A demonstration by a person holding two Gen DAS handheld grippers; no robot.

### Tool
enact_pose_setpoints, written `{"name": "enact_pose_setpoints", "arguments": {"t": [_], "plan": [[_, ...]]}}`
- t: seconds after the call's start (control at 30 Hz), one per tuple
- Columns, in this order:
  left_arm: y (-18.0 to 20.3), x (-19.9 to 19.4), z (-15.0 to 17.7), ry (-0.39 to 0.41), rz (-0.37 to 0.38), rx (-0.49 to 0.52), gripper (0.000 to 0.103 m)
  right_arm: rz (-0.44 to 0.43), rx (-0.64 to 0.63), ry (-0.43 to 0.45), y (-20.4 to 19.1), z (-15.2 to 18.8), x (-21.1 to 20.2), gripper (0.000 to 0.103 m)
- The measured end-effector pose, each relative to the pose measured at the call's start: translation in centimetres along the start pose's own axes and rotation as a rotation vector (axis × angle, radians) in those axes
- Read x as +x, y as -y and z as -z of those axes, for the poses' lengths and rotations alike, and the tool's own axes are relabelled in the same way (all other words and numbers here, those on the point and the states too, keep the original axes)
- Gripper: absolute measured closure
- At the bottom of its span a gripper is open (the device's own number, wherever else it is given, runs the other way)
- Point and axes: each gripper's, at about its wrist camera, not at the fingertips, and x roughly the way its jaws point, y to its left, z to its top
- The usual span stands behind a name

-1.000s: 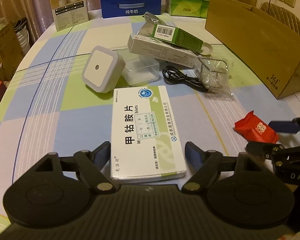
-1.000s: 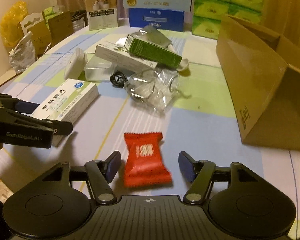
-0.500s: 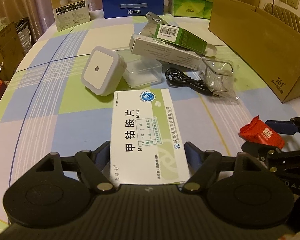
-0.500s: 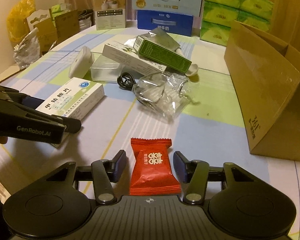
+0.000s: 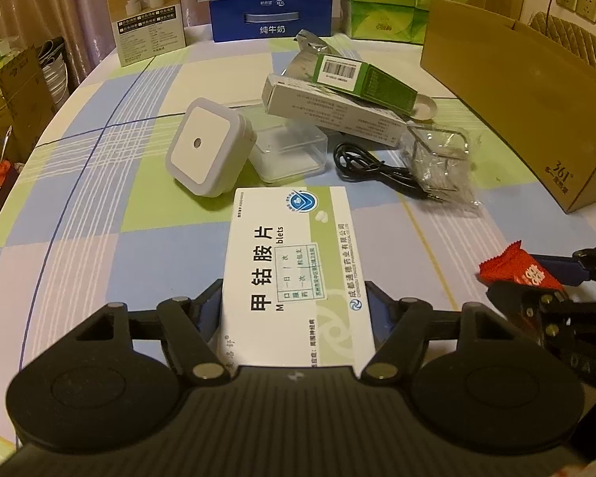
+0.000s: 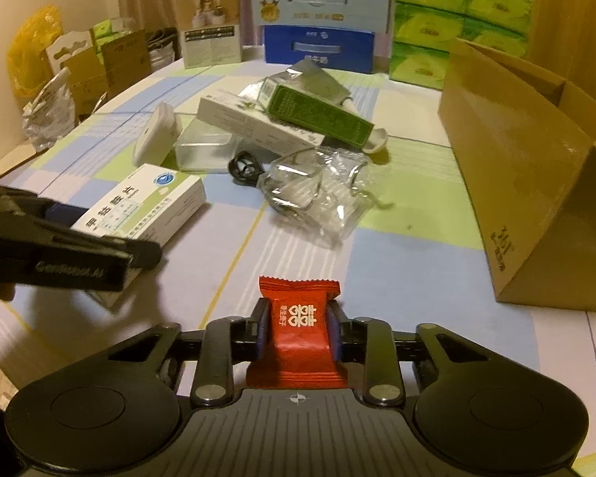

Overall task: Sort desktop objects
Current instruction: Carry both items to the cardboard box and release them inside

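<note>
My left gripper (image 5: 296, 310) is shut on a white and green medicine box (image 5: 294, 266), its fingers pressed on the two long sides. The box also shows in the right wrist view (image 6: 139, 206). My right gripper (image 6: 298, 330) is shut on a red candy packet (image 6: 298, 326), which also shows at the right of the left wrist view (image 5: 516, 272). Loose on the checked tablecloth lie a white square night light (image 5: 204, 145), a clear plastic case (image 5: 288, 151), a black cable (image 5: 371, 167), a crumpled clear bag (image 5: 441, 159), a long white box (image 5: 329, 109) and a green box (image 5: 363, 81).
An open brown cardboard box (image 6: 536, 167) stands at the right. Milk cartons (image 5: 270, 20), green tissue packs (image 6: 457, 20) and a small product box (image 5: 149, 12) line the table's far edge. More boxes and bags (image 6: 59, 79) stand off the left side.
Both grippers have closed: the left onto the medicine box, the right onto the red candy packet. Both held items now sit slightly raised and nearer the cameras.
</note>
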Motion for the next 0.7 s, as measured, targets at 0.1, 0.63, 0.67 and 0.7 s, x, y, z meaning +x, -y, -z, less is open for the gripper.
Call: {"name": "enact_pose_setpoints", "arguments": {"t": [0.1, 0.63, 0.67, 0.7], "plan": [[0.4, -0.7, 0.0, 0.015, 0.013, 0.015, 0.036, 0.01, 0.014, 0.009, 0.4, -0.1, -0.2, 0.077], [4.0, -5.4, -3.1, 0.09, 0.062, 0.047, 0.036, 0.09, 0.106, 0.215, 5.5, -5.5, -7.6, 0.077], [4.6, -5.8, -3.7, 0.099, 0.071, 0.053, 0.036, 0.101, 0.116, 0.23, 6.3, -6.1, -8.3, 0.077], [5.2, -6.0, -4.2, 0.108, 0.079, 0.059, 0.036, 0.114, 0.125, 0.247, 7.3, -6.7, -9.0, 0.077]]}}
